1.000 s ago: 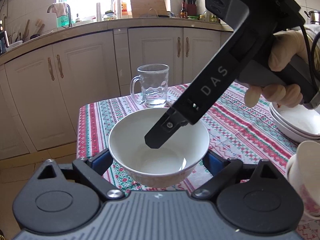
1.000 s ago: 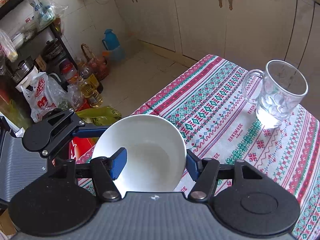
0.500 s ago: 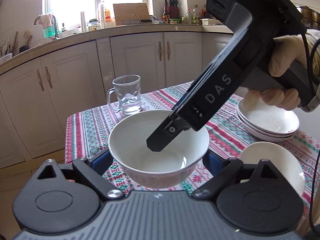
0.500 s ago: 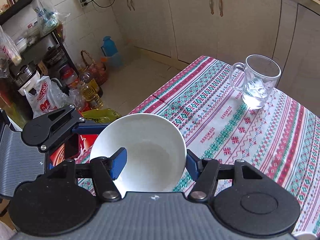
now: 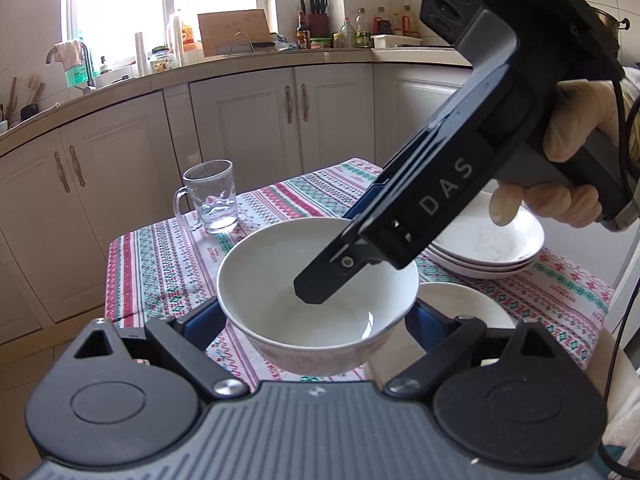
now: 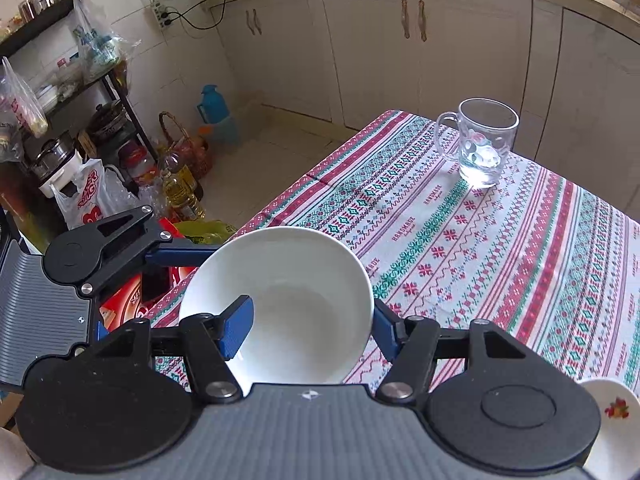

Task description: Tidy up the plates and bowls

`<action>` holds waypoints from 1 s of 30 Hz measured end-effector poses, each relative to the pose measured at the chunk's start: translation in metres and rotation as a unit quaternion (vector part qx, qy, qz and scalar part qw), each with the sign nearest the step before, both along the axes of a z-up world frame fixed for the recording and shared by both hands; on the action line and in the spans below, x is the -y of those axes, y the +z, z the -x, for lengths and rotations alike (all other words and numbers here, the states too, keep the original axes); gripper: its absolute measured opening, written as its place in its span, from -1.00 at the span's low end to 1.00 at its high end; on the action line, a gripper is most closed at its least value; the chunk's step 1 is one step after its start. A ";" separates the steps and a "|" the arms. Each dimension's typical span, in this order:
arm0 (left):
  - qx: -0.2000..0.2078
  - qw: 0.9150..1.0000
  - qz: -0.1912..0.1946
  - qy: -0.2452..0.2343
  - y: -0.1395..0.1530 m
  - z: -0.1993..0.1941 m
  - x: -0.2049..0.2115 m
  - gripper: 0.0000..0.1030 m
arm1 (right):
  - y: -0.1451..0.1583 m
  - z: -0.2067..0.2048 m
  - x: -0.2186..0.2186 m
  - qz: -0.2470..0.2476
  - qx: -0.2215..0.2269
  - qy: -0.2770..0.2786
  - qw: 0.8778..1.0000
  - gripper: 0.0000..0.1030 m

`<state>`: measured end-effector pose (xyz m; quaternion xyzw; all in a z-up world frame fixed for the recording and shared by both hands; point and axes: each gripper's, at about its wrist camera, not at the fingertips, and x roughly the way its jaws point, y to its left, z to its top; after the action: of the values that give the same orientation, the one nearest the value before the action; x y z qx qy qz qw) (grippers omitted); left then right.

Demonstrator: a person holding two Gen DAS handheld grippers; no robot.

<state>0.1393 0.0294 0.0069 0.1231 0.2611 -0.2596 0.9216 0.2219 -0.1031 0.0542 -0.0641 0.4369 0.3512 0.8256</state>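
Observation:
A white bowl (image 5: 316, 296) is held above the patterned tablecloth (image 5: 168, 256). My left gripper (image 5: 316, 320) is shut on it, one blue pad on each outer side. My right gripper (image 6: 308, 320) is shut on the same bowl (image 6: 288, 300): one finger (image 5: 320, 280) reaches inside, the other is outside the rim. A second white bowl (image 5: 464, 304) sits on the table just right of and below the held one. A stack of white plates (image 5: 488, 244) lies behind it at the right.
A glass mug (image 5: 210, 196) stands at the table's far left corner; it also shows in the right wrist view (image 6: 482, 142). A small flowered dish (image 6: 612, 424) sits near the table's near edge. Cabinets (image 5: 248, 128) line the far wall. A shelf (image 6: 60, 128) and bottles stand on the floor.
Both grippers have carried the bowl rightward over the table. The mug has drifted left in the left view, and the plate stack and second bowl have come fully into view.

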 end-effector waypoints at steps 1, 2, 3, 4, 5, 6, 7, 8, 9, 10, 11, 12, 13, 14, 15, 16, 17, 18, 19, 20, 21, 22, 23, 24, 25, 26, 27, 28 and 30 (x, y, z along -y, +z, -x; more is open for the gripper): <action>0.001 1.000 0.000 -0.002 0.001 0.003 0.002 0.85 | 0.001 0.004 0.003 -0.001 0.002 -0.001 1.000 0.33; 0.003 1.000 0.000 -0.004 0.002 0.005 0.005 0.85 | 0.003 0.008 0.006 -0.001 0.005 -0.002 1.000 0.33; 0.004 1.000 -0.001 -0.006 0.003 0.008 0.008 0.85 | 0.004 0.012 0.008 0.000 0.007 -0.003 1.000 0.33; 0.006 1.000 -0.001 -0.008 0.004 0.011 0.010 0.85 | 0.006 0.015 0.010 0.001 0.009 -0.003 1.000 0.33; 0.007 1.000 0.000 -0.011 0.005 0.013 0.012 0.85 | 0.007 0.020 0.014 0.003 0.012 -0.004 1.000 0.33; 0.007 1.000 0.001 -0.014 0.005 0.016 0.014 0.85 | 0.008 0.024 0.016 0.003 0.013 -0.006 1.000 0.33; 0.006 1.000 0.004 -0.016 0.005 0.018 0.015 0.85 | 0.009 0.028 0.019 0.004 0.014 -0.008 1.000 0.33; 0.005 1.000 0.005 -0.018 0.005 0.020 0.017 0.85 | 0.009 0.031 0.022 0.005 0.015 -0.009 1.000 0.33; 0.004 1.000 0.007 -0.021 0.005 0.022 0.019 0.85 | 0.010 0.035 0.025 0.006 0.016 -0.011 1.000 0.33; 0.002 1.000 0.008 -0.023 0.005 0.024 0.021 0.85 | 0.010 0.038 0.027 0.007 0.017 -0.013 1.000 0.33; 0.002 1.000 0.009 -0.025 0.005 0.026 0.022 0.85 | 0.010 0.041 0.029 0.009 0.018 -0.013 1.000 0.33; 0.000 1.000 0.010 -0.027 0.004 0.028 0.025 0.85 | 0.010 0.044 0.031 0.010 0.019 -0.015 1.000 0.33; -0.003 1.000 0.011 -0.029 0.003 0.029 0.026 0.85 | 0.009 0.047 0.034 0.011 0.018 -0.016 1.000 0.33; -0.005 0.999 0.011 -0.030 0.002 0.031 0.028 0.85 | 0.009 0.049 0.036 0.012 0.018 -0.017 1.000 0.33; -0.007 0.999 0.010 -0.033 0.001 0.032 0.029 0.85 | 0.008 0.052 0.038 0.013 0.017 -0.019 1.000 0.33; -0.010 0.999 0.010 -0.035 0.000 0.033 0.031 0.85 | 0.007 0.054 0.040 0.014 0.016 -0.021 1.000 0.33; -0.013 0.999 0.010 -0.037 -0.002 0.033 0.032 0.85 | 0.005 0.057 0.041 0.016 0.016 -0.022 1.000 0.33; -0.016 0.999 0.009 -0.038 -0.003 0.034 0.034 0.85 | 0.004 0.059 0.043 0.016 0.016 -0.023 0.999 0.33; -0.019 0.999 0.009 -0.039 -0.004 0.035 0.035 0.85 | 0.003 0.061 0.045 0.015 0.014 -0.025 0.999 0.33; -0.022 0.999 0.008 -0.040 -0.006 0.036 0.036 0.85 | 0.002 0.062 0.047 0.016 0.012 -0.026 0.999 0.34; -0.024 0.999 0.009 -0.041 -0.007 0.037 0.037 0.85 | 0.000 0.063 0.048 0.018 0.011 -0.026 0.999 0.34; -0.026 0.999 0.009 -0.041 -0.007 0.038 0.038 0.85 | -0.001 0.064 0.049 0.018 0.010 -0.028 0.999 0.34; -0.028 0.999 0.008 -0.043 -0.008 0.039 0.039 0.85 | -0.002 0.065 0.050 0.019 0.008 -0.029 0.999 0.34; -0.029 0.999 0.008 -0.044 -0.008 0.039 0.040 0.85 | -0.004 0.066 0.051 0.022 0.007 -0.029 0.999 0.34; -0.031 0.998 0.009 -0.045 -0.009 0.039 0.040 0.85 | -0.005 0.067 0.051 0.023 0.007 -0.029 0.999 0.34; -0.034 0.998 0.010 -0.045 -0.009 0.039 0.040 0.85 | -0.006 0.068 0.052 0.024 0.007 -0.030 0.999 0.34; -0.036 0.998 0.010 -0.046 -0.010 0.039 0.040 0.85 | -0.007 0.069 0.053 0.024 0.005 -0.030 0.999 0.34; -0.037 0.998 0.009 -0.046 -0.011 0.039 0.041 0.85 | -0.008 0.069 0.054 0.023 0.004 -0.031 0.999 0.34; -0.038 0.998 0.007 -0.048 -0.012 0.040 0.042 0.85 | -0.011 0.070 0.054 0.023 0.001 -0.032 0.999 0.34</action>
<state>0.0996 -0.0121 -0.0055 0.1192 0.2878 -0.3094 0.8985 0.1522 -0.1574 0.0437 -0.0697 0.4456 0.3147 0.8352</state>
